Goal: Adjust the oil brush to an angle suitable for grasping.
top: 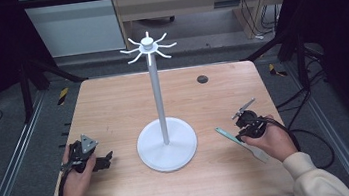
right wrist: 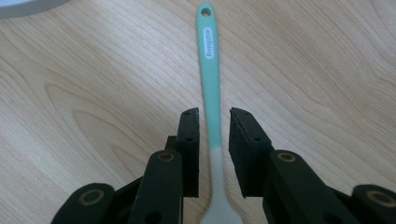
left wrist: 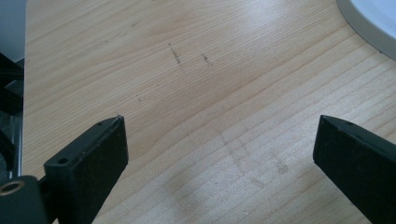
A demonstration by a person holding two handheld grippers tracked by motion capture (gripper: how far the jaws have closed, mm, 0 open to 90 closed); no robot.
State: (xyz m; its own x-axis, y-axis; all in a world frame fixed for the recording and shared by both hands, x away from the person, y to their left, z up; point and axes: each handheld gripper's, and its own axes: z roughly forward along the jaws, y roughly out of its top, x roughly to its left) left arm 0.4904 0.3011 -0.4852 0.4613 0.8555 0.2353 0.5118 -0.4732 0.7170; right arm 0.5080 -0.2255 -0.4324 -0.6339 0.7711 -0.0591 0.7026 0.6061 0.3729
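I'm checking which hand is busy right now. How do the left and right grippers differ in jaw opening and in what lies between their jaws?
The left gripper has its jaws spread wide; the right gripper has its jaws drawn close together. Bare table lies between the left gripper's jaws, while the green spatula handle runs between the right gripper's, with a thin gap on each side. Both sit low over the wooden table, each held in a hand.

A white hook stand [top: 165, 129] is standing upright at the middle of the wooden table [top: 113, 105], its round base resting flat on the wood. A small dark round hole [top: 202, 79] is sitting behind the stand, toward the table's far edge.
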